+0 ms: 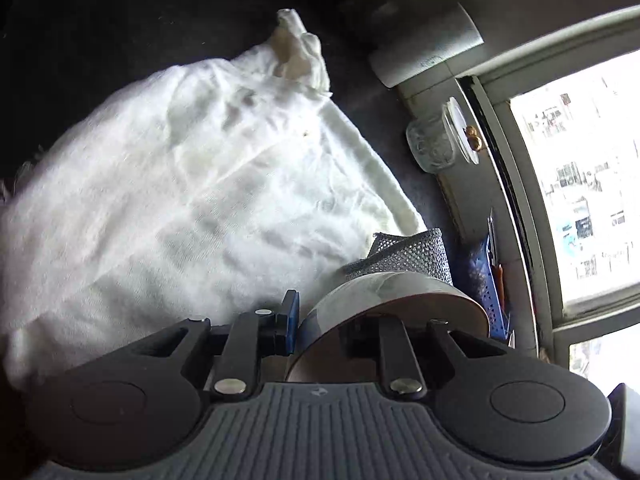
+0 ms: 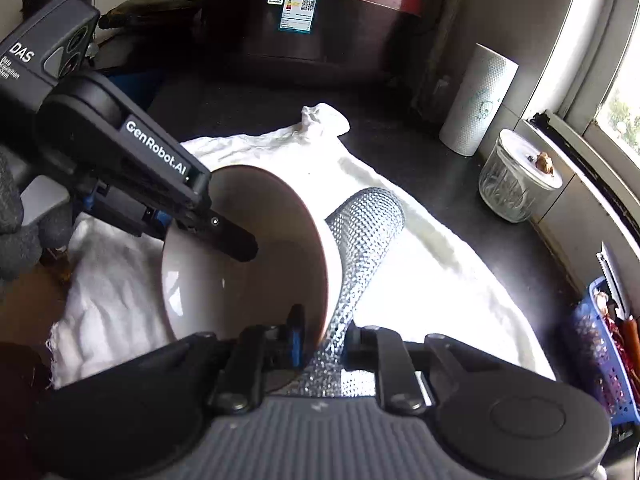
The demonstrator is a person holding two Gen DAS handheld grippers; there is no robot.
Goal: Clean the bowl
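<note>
Bowl tipped sideways, mouth toward right gripper.

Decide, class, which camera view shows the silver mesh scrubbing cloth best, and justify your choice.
The right wrist view: the silver mesh cloth runs in full from the right gripper up round the bowl rim. The left wrist view shows only a corner behind the bowl.
</note>
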